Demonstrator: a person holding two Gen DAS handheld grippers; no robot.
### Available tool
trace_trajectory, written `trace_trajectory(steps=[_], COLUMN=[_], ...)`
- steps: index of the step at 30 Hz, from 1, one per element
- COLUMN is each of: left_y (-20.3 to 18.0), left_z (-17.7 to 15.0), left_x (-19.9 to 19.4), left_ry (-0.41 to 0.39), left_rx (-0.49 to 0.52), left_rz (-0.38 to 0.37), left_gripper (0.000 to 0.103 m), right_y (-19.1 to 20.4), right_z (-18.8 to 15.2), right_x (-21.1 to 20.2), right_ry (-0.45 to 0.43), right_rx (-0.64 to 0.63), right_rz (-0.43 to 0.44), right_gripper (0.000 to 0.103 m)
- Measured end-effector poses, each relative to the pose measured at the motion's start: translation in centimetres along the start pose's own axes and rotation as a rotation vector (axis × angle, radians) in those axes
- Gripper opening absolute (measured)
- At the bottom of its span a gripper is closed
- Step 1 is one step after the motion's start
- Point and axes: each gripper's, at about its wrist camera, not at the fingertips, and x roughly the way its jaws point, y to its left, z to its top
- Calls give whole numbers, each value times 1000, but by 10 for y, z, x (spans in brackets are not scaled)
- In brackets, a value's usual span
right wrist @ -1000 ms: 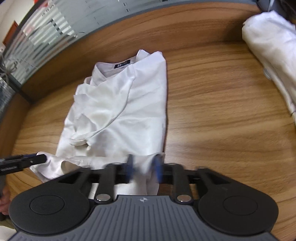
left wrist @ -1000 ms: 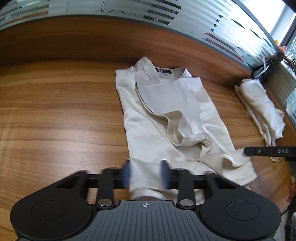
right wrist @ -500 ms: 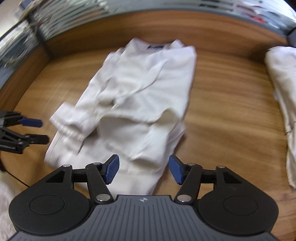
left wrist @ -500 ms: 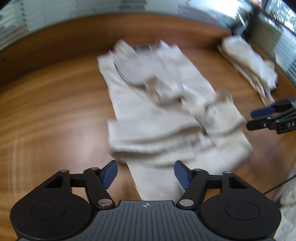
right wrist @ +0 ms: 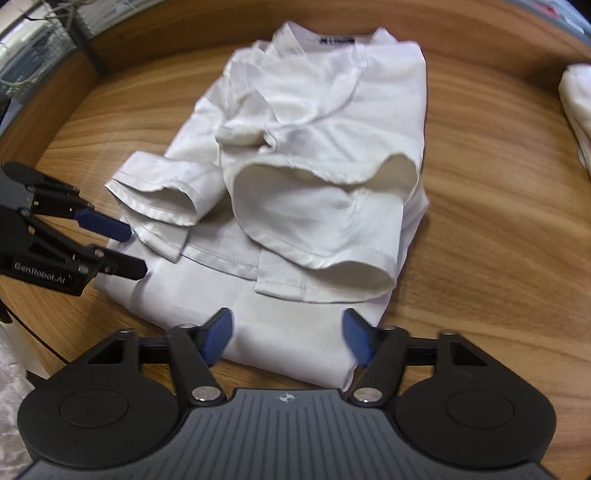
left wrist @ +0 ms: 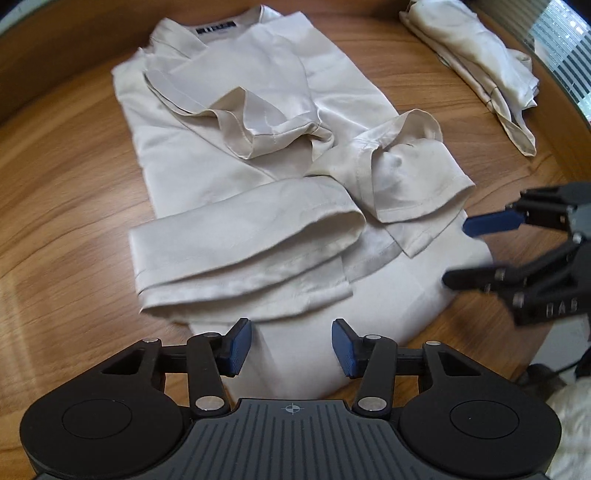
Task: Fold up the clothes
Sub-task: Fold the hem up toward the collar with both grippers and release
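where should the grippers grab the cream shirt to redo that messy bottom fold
Probably take the cream shirt by its flipped-up hem, one corner per gripper, coming from the near edge. The hem lies in a loose raised roll whose open lip faces the collar, so jaws could slide under it. The left gripper is closing and the right gripper opening, neither holding cloth.

- The cream, half-folded cloth shirt (left wrist: 236, 173) has a smooth, faintly satiny sheen, with stitched hems and a dark woven neck label (left wrist: 216, 27).
- The brown wooden table (left wrist: 62, 192) shows streaky grain under a smooth, lightly glossy finish.
- The second pile of cream cloth (left wrist: 476, 62) looks softer, more crumpled and matt.
- The black left gripper (left wrist: 291, 349) and the black right gripper (right wrist: 288, 332) look like matt plastic, with ribbed grey housings, shiny metal pivot pins and blue, finely ridged pads (left wrist: 238, 345).
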Motion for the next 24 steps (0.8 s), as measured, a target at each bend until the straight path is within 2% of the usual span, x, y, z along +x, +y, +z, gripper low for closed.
trace_trajectory(steps=[3, 7, 8, 9, 17, 24], left_y=[-2, -6, -8, -9, -15, -1], left_z=[8, 16, 18, 20, 60, 102], left_x=[7, 11, 11, 12, 4, -1], left_ry=[6, -20, -27, -34, -111, -179], left_rx=[16, 31, 37, 44, 112, 90], left_rz=[11, 37, 45, 53, 104, 155], left_gripper=[52, 51, 51, 51, 51, 51], right_y=[2, 7, 8, 9, 15, 12], right_z=[-1, -2, -3, -4, -15, -15], right_x=[5, 15, 18, 21, 33, 29], right_ry=[24, 72, 88, 108, 172, 167], right_rx=[-2, -31, -37, -38, -63, -45], right_rz=[-23, -73, -87, -102, -151, -169], right_gripper=[89, 95, 101, 102, 103, 103])
